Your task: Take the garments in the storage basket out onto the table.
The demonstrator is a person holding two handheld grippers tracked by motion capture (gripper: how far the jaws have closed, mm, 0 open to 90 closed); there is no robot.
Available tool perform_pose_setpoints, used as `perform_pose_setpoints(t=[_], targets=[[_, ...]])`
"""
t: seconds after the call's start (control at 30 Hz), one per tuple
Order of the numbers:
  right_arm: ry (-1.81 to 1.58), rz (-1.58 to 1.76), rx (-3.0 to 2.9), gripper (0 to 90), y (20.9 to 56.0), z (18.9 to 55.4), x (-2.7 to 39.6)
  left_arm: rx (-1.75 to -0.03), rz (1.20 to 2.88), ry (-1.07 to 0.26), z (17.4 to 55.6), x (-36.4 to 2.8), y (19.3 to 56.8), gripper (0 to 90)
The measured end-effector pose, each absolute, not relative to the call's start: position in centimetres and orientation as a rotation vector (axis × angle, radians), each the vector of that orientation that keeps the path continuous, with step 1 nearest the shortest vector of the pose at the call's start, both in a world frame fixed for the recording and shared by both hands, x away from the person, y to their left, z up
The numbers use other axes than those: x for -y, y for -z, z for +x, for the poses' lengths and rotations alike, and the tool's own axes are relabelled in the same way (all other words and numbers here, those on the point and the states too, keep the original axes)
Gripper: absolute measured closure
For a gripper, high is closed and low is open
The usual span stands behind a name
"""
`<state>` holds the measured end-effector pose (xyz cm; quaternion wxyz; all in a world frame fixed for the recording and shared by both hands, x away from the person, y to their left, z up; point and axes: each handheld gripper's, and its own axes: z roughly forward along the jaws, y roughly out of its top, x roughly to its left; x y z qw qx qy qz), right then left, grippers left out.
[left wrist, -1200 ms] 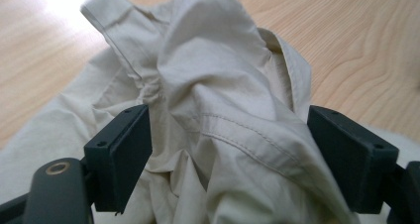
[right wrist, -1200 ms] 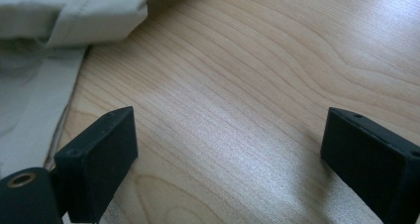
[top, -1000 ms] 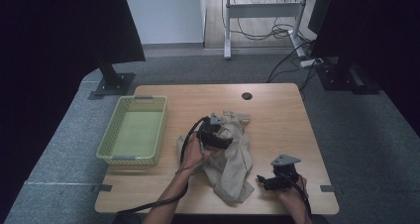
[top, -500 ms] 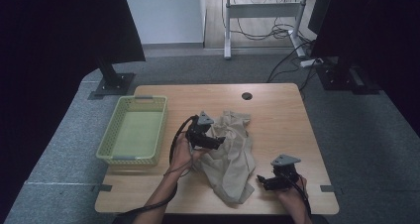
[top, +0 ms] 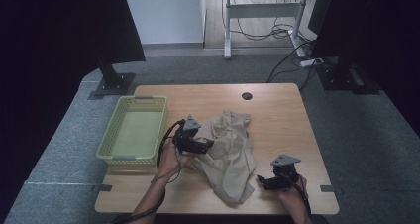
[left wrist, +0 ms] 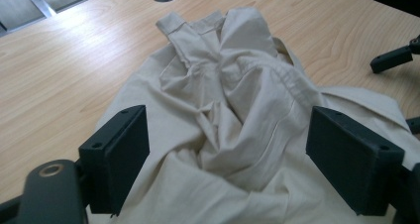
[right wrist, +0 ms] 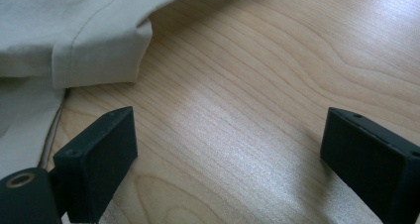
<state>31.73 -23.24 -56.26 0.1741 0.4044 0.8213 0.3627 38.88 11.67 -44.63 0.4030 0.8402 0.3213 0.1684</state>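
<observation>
A crumpled beige garment [top: 230, 152] lies in the middle of the wooden table [top: 280, 115]. My left gripper [top: 207, 145] sits at the garment's left edge, open. In the left gripper view its jaws stand wide apart over the bunched folds of the garment [left wrist: 228, 95], with nothing pinched between them. My right gripper [top: 263, 182] rests near the front edge, just right of the garment's lower end. In the right gripper view it [right wrist: 233, 154] is open over bare wood, and the garment's hem [right wrist: 94, 55] lies beyond its left jaw.
A light green mesh basket [top: 119, 157] stands at the table's left side, close to my left hand. A round cable hole [top: 246, 96] is at the back of the table. Dark monitor stands flank the table on the floor.
My left gripper has drawn back leftward from the garment's middle to its left edge. The right gripper has stayed in place.
</observation>
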Motion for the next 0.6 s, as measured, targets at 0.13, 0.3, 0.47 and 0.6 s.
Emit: perform_pose_setpoints(t=[0.13,0.3,0.47,0.6], targets=[[-1.027,1.143,-2.329,7.1,56.3,31.7,23.3,-0.814,2.111,-0.428,38.2,-12.6,44.7,15.9],[-1.027,1.146,-2.331,7.1,56.2,31.7,23.3,-0.819,2.097,-0.425,37.2,-13.8,45.0,14.8],[-1.026,1.144,-2.330,7.1,56.3,31.7,23.3,-0.828,2.093,-0.416,36.3,-15.0,45.5,12.1],[-1.026,1.144,-2.331,7.1,56.3,31.7,23.3,-0.834,2.084,-0.410,35.4,-15.9,46.0,11.1]])
